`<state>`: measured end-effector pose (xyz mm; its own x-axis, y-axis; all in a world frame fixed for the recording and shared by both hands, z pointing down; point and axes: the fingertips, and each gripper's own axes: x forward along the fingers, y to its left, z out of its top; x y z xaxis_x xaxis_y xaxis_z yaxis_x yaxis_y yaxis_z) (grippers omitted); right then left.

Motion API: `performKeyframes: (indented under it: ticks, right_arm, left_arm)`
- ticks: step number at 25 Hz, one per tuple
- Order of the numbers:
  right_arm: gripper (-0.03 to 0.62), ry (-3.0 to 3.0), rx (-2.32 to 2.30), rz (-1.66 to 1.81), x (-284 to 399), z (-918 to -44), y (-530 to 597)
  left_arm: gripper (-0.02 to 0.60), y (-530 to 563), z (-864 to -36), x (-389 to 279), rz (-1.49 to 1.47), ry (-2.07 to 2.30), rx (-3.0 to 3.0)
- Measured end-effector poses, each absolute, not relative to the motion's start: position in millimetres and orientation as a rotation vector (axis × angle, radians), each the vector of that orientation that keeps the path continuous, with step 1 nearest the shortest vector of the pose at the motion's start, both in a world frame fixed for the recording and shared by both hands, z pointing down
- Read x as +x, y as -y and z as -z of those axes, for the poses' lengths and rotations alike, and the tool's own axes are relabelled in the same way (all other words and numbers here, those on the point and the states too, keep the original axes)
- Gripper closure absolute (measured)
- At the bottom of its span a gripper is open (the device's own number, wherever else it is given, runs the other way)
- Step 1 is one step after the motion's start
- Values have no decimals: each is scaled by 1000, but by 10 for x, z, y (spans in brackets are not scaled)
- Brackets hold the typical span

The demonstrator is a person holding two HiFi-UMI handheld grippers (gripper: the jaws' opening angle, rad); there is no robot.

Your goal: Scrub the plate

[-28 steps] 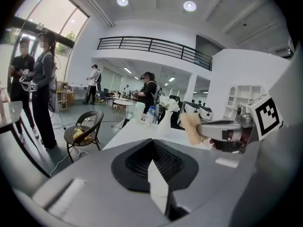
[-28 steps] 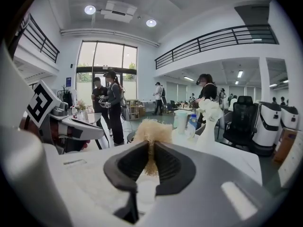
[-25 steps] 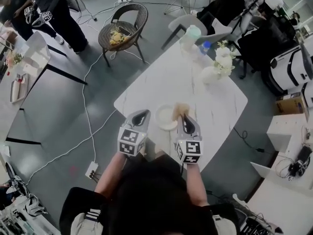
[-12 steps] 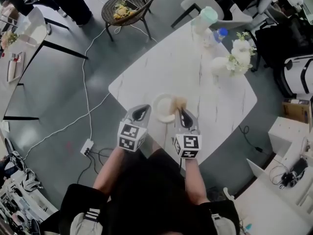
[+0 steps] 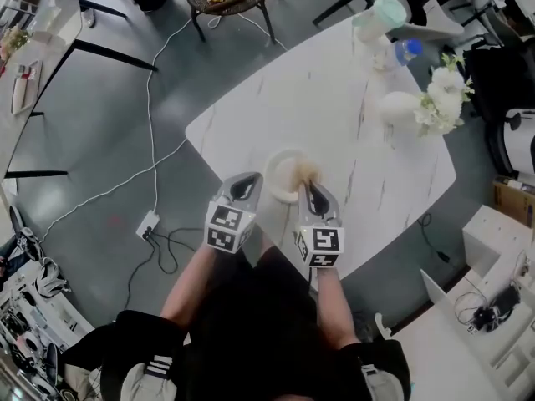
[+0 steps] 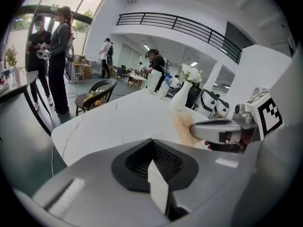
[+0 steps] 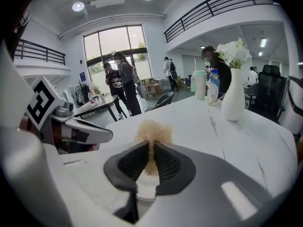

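Poking forward from right claw [image 7: 151,150], scrubber [image 7: 152,132], over plate [image 5: 280,170]

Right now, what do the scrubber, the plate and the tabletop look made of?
Scrubber, pinched in the right tool: tan, frizzy loose fibres, likely plant fibre or plastic mesh. Plate: smooth cream surface, probably ceramic, maybe melamine. Tabletop: white with thin grey veins, marble or marble-look laminate.
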<state>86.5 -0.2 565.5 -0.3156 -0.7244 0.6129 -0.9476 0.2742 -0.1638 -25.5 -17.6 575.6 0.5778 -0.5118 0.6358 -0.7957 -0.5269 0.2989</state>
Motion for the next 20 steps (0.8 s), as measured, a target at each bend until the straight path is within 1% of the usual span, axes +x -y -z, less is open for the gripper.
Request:
performKeyframes:
  ticks: [13,14,15,16,18,20]
  right_arm:
    - [555,2139,1449,-757,838,-5907,53]
    - [556,2141,1445,-755,828,-5912,65]
    - [556,2142,1441,-754,817,-5915,76]
    - [556,2144,1438,-754,806,-5916,85]
    - [555,2145,1433,-755,791,-5921,100]
    - [555,2145,1428,-756,789,-5931,112]
  left_arm:
    - [572,94,-6207,-215,-698,1020,2084]
    - [513,81,-6239,-202,-693,1003,2064]
    - [474,61,-6269,-186,-686,980,2043]
    - [465,44,-6292,-168,-681,957,2025]
    - [423,21,-6343,-139,-684,927,2001]
    - [411,8,-6405,-120,-700,914,1989]
